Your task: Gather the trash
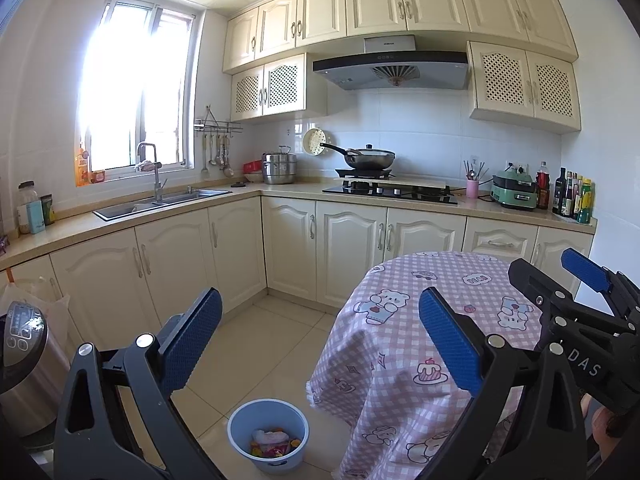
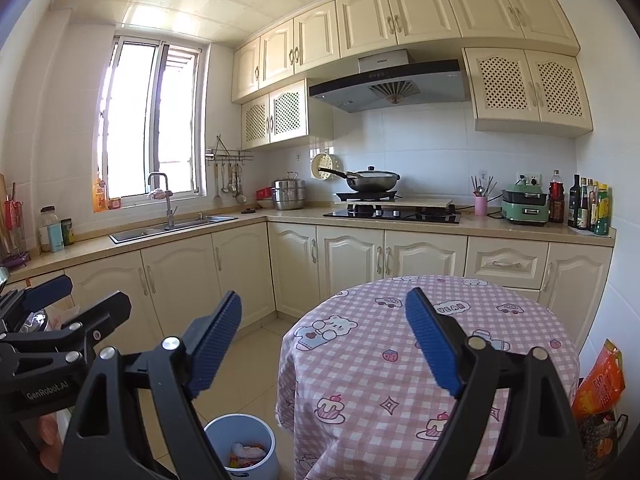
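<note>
A light blue bin (image 1: 268,436) stands on the tiled floor beside the round table (image 1: 404,320), which wears a pink checked cloth. Inside the bin lie white crumpled paper and colourful wrappers (image 1: 274,444). My left gripper (image 1: 320,316) hovers above the floor and the table's left edge, open, with nothing between its blue pads. My right gripper (image 2: 324,320) hangs over the near part of the table (image 2: 472,332), open and empty too. The bin (image 2: 242,446) also shows low in the right wrist view. Each gripper appears at the edge of the other's view.
Cream cabinets and a beige counter run along the left and far walls, with a sink (image 1: 160,202), a hob with a wok (image 1: 370,158) and bottles (image 1: 572,198). A steel appliance (image 1: 24,360) stands at the left. An orange snack bag (image 2: 600,380) sits right of the table.
</note>
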`<state>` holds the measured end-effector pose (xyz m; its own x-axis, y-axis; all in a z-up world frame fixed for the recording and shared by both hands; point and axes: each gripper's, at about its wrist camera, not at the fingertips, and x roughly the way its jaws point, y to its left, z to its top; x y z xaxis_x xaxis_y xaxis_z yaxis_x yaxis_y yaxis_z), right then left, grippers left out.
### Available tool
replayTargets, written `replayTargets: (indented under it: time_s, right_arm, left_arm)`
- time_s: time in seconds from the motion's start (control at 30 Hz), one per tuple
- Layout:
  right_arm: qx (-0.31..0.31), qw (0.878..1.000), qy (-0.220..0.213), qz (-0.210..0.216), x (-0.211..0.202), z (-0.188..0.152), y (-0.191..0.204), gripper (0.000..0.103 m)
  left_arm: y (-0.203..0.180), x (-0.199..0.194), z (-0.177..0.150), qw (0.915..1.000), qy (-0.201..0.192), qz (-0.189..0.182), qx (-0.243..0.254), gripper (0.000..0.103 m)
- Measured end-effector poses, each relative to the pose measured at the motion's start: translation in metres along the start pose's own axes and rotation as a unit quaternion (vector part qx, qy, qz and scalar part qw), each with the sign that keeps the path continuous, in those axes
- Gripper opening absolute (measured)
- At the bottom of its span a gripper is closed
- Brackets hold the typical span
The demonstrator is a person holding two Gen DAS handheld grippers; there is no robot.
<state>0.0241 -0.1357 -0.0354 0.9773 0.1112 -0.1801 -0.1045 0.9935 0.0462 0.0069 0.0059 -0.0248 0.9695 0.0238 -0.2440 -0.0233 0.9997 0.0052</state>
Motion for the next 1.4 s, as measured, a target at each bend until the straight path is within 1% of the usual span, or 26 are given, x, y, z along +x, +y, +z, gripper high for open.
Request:
replayTargets:
  time_s: [0.53, 1.4]
  right_arm:
    - [0.001, 1.000, -0.003, -0.001, -0.0012, -0.0002, 0.0003, 0.084]
    - [0.001, 1.000, -0.001, 0.007, -0.0004, -0.0029, 0.0022, 0.084]
  left_arm:
    - [-0.0020, -0.0005, 0.0003, 1.0000, 0.002, -0.001, 0.004, 0.095]
    - [0.0055, 0.0021, -0.0025, 1.0000, 0.006, 0.000, 0.002, 0.095]
